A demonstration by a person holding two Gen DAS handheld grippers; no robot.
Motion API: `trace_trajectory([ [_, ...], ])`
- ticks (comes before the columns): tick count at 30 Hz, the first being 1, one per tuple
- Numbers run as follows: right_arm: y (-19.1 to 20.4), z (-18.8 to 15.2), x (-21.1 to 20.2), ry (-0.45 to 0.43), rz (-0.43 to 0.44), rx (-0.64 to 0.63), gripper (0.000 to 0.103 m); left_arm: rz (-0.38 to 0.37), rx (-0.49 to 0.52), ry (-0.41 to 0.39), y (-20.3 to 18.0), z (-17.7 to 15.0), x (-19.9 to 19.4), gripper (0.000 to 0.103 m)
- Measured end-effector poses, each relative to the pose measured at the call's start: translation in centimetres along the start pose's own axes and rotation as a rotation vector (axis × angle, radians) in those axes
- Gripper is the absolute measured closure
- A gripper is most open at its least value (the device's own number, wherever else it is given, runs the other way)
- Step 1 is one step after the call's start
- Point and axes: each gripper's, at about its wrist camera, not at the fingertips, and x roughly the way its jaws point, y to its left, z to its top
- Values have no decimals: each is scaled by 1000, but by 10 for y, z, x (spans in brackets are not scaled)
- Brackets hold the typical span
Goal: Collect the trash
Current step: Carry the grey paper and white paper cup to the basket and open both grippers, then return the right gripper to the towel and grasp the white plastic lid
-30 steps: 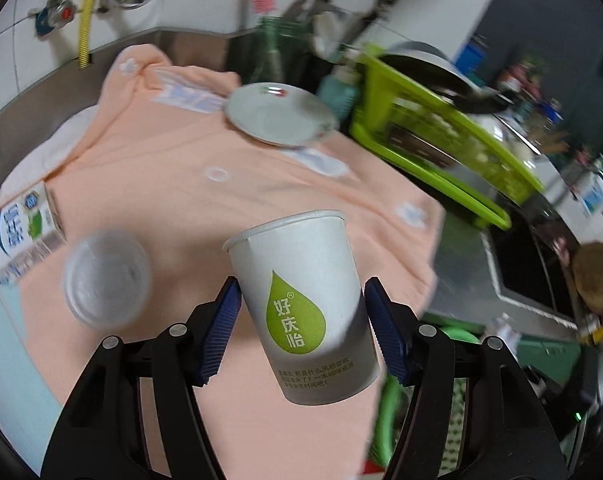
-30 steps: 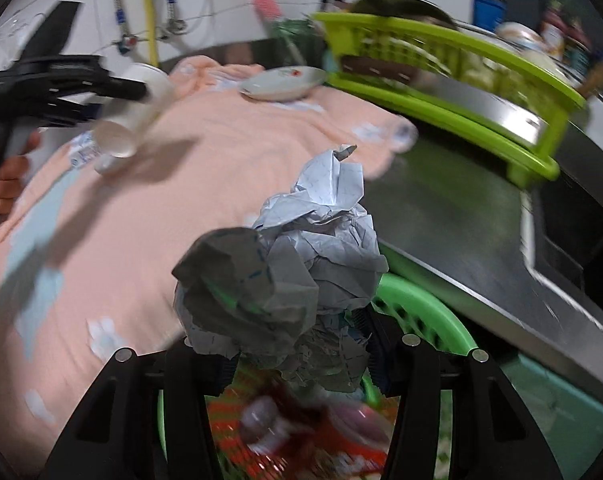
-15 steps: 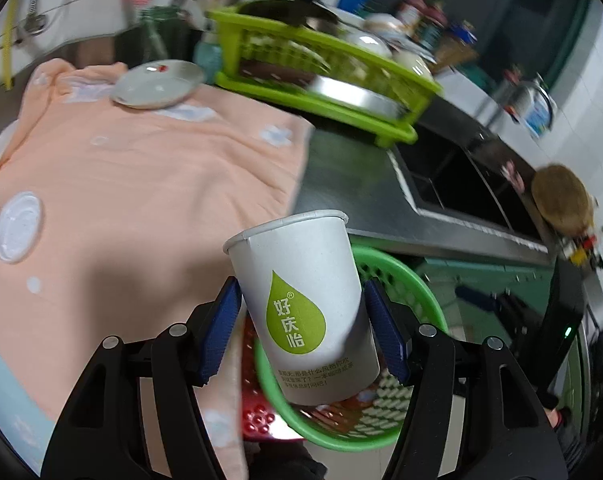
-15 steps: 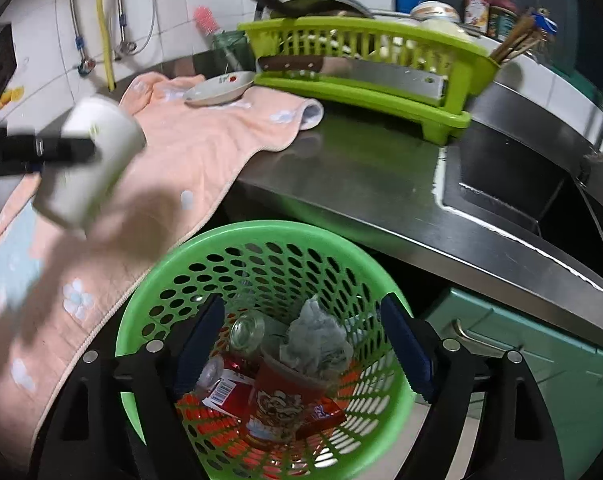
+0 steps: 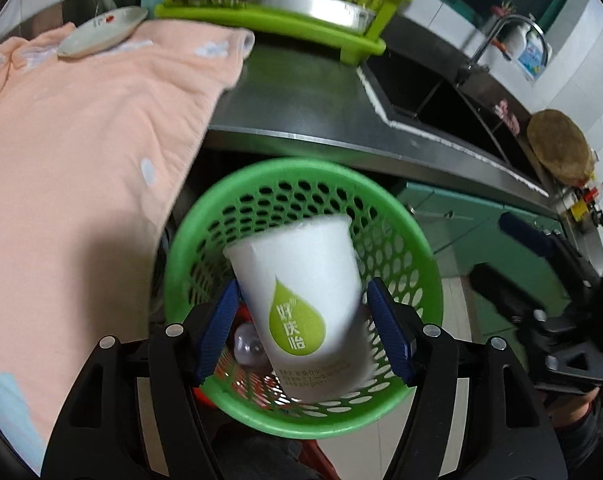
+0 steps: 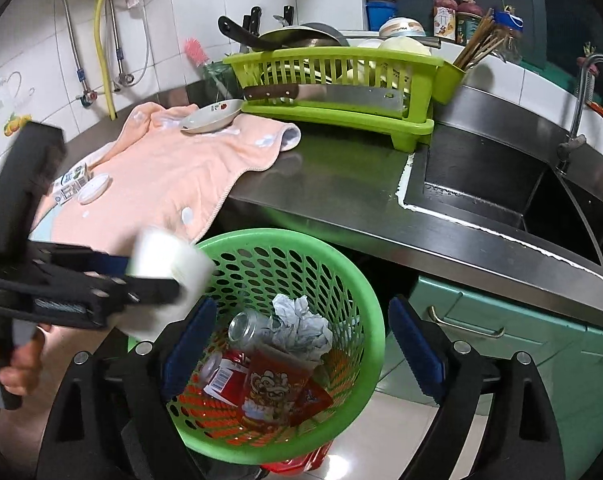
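- White paper cup with a green drop logo (image 5: 301, 304): light, thin-walled and easily crushed; best held at mid-wall. It hangs tilted above the green perforated plastic basket (image 5: 417, 248).
- Left gripper (image 5: 303, 330): jaws opening, blue pads (image 5: 217, 332) flanking the cup with small gaps showing.
- Right gripper (image 6: 301, 352): jaws opening wide, nothing between them, above the basket's crumpled paper (image 6: 301, 328) and can (image 6: 245, 326).
- Peach towel (image 6: 173, 176): still carries a milk carton (image 6: 71, 182) and a round lid (image 6: 95, 188).

Both claws (image 5: 303, 328) (image 6: 301, 344) are black with blue pads, silver screws; markings seemingly absent.
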Motion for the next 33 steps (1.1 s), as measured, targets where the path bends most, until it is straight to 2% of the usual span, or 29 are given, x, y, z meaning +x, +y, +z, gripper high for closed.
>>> trace_trajectory([
  [3,0,-2,-3,-1,2,-3,18,-1,0,23,-1,-4,9,31],
  [6,2,-4,-4,-2,3,-10,18,2,-3,31,0,-7,11,31],
  [14,18,0,-4,-6,33,-28,17,27,-15,-19,17,-13,-18,31],
  [23,62,15,9,-6,115,-70,14,102,-81,-99,67,-30,-69,27],
  [33,144,42,38,6,213,-191,14,204,-203,-176,151,-50,-124,25],
])
